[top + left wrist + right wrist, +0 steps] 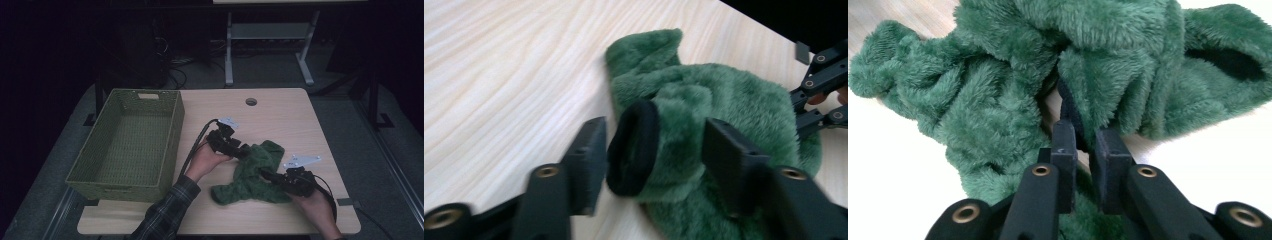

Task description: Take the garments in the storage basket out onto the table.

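A green fleece garment (255, 172) lies crumpled on the wooden table (280, 110), right of centre. My left gripper (245, 150) is at its upper left edge. In the left gripper view the jaws (654, 150) stand open on either side of a black-lined cuff (634, 147), without squeezing it. My right gripper (265, 174) comes in from the lower right. In the right gripper view it (1083, 145) is shut on a dark hem of the garment (998, 100), which runs down between the nearly closed pads. The right gripper (819, 90) also appears beyond the fleece (724, 95).
A green woven basket (145, 91) with nothing in it stands on the table's left side, close to the left forearm. A round cable hole (251, 101) sits near the far edge. Bare tabletop lies behind the garment and along the front edge.
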`<state>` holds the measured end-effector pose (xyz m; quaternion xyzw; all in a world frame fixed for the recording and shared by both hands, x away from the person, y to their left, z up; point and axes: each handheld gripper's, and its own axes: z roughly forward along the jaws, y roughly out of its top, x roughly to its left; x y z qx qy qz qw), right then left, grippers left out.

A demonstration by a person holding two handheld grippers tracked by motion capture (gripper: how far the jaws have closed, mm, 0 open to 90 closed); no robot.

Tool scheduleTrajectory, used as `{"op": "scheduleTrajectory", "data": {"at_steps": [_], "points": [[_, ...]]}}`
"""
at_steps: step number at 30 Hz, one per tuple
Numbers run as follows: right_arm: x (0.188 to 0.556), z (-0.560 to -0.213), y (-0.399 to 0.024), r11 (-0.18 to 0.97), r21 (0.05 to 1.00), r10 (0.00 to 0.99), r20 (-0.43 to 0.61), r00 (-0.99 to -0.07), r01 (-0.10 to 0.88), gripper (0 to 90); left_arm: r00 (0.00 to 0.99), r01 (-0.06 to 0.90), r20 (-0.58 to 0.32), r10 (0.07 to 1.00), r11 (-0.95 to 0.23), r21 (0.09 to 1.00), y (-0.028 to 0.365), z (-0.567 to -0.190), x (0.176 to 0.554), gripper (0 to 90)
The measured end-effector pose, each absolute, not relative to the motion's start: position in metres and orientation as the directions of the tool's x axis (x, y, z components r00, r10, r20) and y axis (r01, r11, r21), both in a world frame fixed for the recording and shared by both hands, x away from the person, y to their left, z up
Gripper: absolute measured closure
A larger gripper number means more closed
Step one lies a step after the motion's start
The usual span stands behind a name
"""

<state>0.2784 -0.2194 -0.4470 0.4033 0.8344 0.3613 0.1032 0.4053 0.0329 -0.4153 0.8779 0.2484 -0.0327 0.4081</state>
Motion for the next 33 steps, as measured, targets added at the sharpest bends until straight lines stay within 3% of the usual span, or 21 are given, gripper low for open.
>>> {"op": "scheduleTrajectory", "data": {"at_steps": [2, 3, 4, 5, 7, 20, 33], "points": [[0.278, -0.447, -0.220, 0.415, 0.686, 0.748, 0.117, -0.653, 0.598, 81.8, 0.874, 0.466, -0.266, 0.406, -0.545, 0.697, 0.031, -0.416, 0.406, 57.2], [0.278, -0.447, -0.221, 0.416, 0.688, 0.747, 0.115, -0.655, 0.595, 82.4, 0.874, 0.468, -0.272, 0.402, -0.553, 0.689, 0.030, -0.417, 0.406, 57.2], [0.279, -0.446, -0.223, 0.422, 0.691, 0.745, 0.105, -0.658, 0.588, 82.9, 0.874, 0.470, -0.274, 0.401, -0.555, 0.686, 0.029, -0.418, 0.407, 73.5], [0.279, -0.446, -0.224, 0.422, 0.692, 0.745, 0.103, -0.659, 0.586, 83.0, 0.878, 0.465, -0.276, 0.392, -0.558, 0.687, 0.030, -0.418, 0.407, 80.2], [0.279, -0.445, -0.226, 0.424, 0.695, 0.745, 0.097, -0.660, 0.581, 83.3, 0.871, 0.476, -0.288, 0.397, -0.541, 0.694, 0.033, -0.416, 0.406, 84.8], [0.300, -0.416, -0.245, 0.400, 0.747, 0.769, 0.041, -0.638, 0.531, 84.0, 0.817, 0.528, -0.290, 0.499, -0.444, 0.723, 0.080, -0.397, 0.383, 86.3], [0.346, -0.447, -0.218, 0.459, 0.672, 0.734, 0.081, -0.674, 0.582, 83.7, 0.759, 0.628, -0.323, 0.565, -0.506, 0.591, 0.098, -0.451, 0.355, 86.2]]}}
